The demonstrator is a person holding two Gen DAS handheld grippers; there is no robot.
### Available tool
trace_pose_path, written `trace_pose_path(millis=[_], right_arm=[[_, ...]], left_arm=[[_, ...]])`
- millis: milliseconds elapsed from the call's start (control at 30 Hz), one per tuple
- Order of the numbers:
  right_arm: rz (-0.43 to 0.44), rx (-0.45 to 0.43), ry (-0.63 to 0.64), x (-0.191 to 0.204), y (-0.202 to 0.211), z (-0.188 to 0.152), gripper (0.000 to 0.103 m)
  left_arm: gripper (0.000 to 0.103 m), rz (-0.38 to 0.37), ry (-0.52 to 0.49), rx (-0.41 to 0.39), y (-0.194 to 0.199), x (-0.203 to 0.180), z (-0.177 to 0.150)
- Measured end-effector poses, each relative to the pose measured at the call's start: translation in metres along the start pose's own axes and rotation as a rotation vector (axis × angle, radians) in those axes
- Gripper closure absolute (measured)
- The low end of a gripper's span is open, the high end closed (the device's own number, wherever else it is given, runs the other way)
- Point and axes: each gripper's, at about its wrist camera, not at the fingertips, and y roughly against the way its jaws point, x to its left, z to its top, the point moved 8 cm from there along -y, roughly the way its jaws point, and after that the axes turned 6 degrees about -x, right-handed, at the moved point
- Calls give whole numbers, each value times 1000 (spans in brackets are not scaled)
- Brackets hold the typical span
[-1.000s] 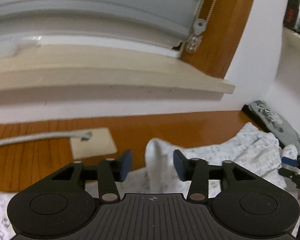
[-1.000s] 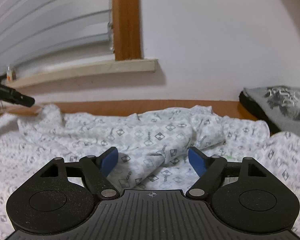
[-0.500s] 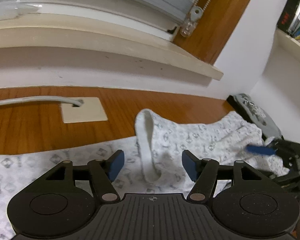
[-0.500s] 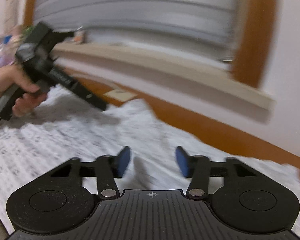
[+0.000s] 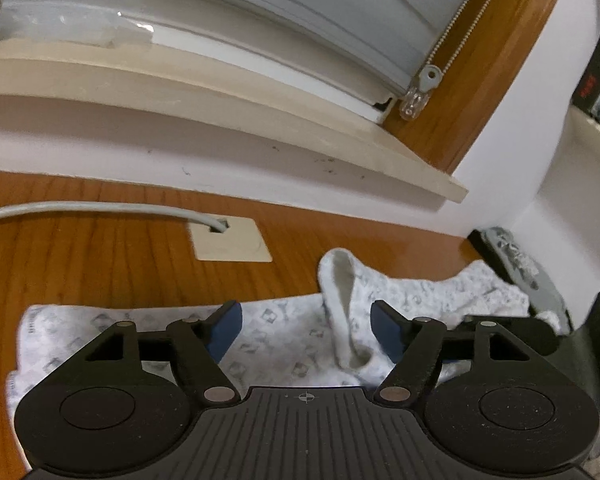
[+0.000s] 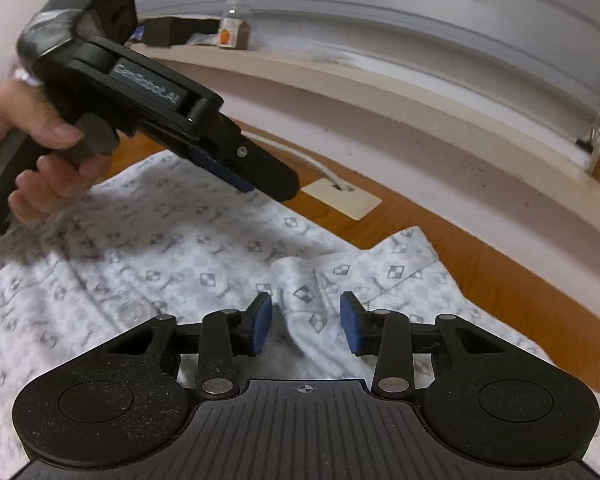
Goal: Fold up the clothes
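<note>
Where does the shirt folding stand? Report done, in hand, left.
Done: patterned shirt spread on the wooden table. In hand: right claw closing around a raised fold, pads not yet pressing; left claw opening, holding nothing. Left: no finished folds visible.

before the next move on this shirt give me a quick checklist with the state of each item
1. Left gripper clear of the shirt: ok, jaws opening, nothing pinched.
2. Raised fold between the right gripper pads: ok, jaws closing around it.
3. Right pads pressing the fold: not ok, gaps on both sides.
4. Shirt lying flat: not ok, a collar ridge stands up.
5. Cable off the shirt: ok.
</note>
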Motion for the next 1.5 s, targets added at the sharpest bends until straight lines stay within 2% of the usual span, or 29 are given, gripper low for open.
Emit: trace_pose_path(millis=[33,233,467,533,567,633,667,700,900,1000,1100,1200,1300,1467,1500], right_arm=[[6,-18,-21,-2,4,1,91],[28,-119,-110,-11,35,10,94],[32,-148,-108,-5,52,8,94],[33,-158,-108,-4,55,9,94],[32,-165,-111,-4,57,10,94],[30,-173,-112,-3,59,13,94],[22,-189,-106,-3,61,17,94],[18,-202,-99,-2,65,20,94],[54,-276,-83,9,83,48,94],[105,-305,-60,31,85,63,95],[160,-316,-31,57,79,73,95],[193,-271,-12,75,56,67,94],[226,-226,4,92,33,60,93],[245,-192,10,103,10,60,97],[226,-184,19,104,7,59,97]], left_arm=[[28,-10,11,5,-3,-1,1],[26,-96,94,56,-27,-15,-3],[26,-156,216,105,-50,-28,-9],[30,-171,240,104,-53,-31,-8],[36,-178,252,103,-54,-33,-7],[63,-181,236,85,-53,-37,-4],[89,-181,224,75,-52,-40,-2],[97,-182,212,64,-51,-42,0],[98,-191,95,-108,14,-60,25],[98,-166,43,-178,53,-61,34],[98,-145,48,-230,89,-47,35],[99,-61,34,-241,106,-16,20],[99,-8,71,-216,109,22,1],[99,17,127,-178,102,50,-14],[99,19,130,-169,100,52,-14]])
